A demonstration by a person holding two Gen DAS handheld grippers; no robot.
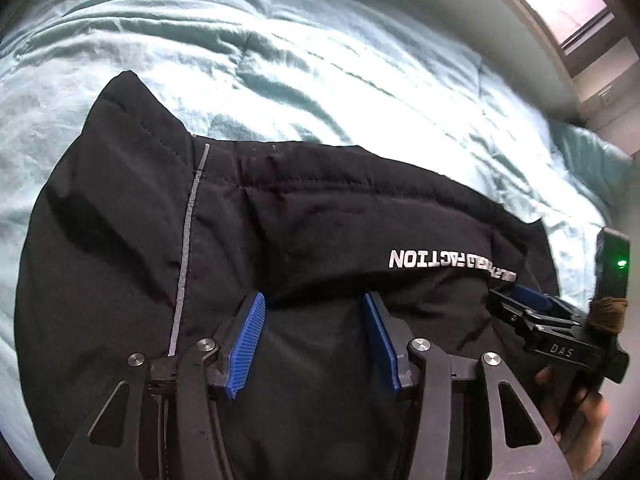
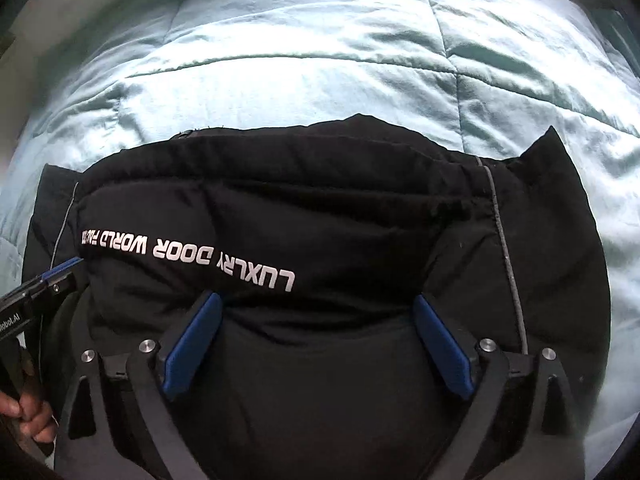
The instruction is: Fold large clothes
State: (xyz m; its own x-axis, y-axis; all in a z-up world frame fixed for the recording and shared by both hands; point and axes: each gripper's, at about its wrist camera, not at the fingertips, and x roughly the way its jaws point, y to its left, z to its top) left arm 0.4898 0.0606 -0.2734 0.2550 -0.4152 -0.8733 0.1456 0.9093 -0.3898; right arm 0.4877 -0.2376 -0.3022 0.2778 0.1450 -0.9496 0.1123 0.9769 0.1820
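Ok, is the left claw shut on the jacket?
No, the left claw stands open over the jacket, its blue pads spread apart.

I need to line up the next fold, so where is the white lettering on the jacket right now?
The white lettering runs across the black jacket, just beyond the right claw; the left wrist view shows it right of the left claw.

Bed [image 1: 320, 60] covered by pale teal quilted comforter [image 2: 320, 60], wrinkled, stitched in squares. Black padded jacket [image 1: 300, 220] lies directly on comforter, bunched, partly folded, white lettering [image 2: 192, 256] across top fold, grey strip [image 1: 186, 248] down one side.
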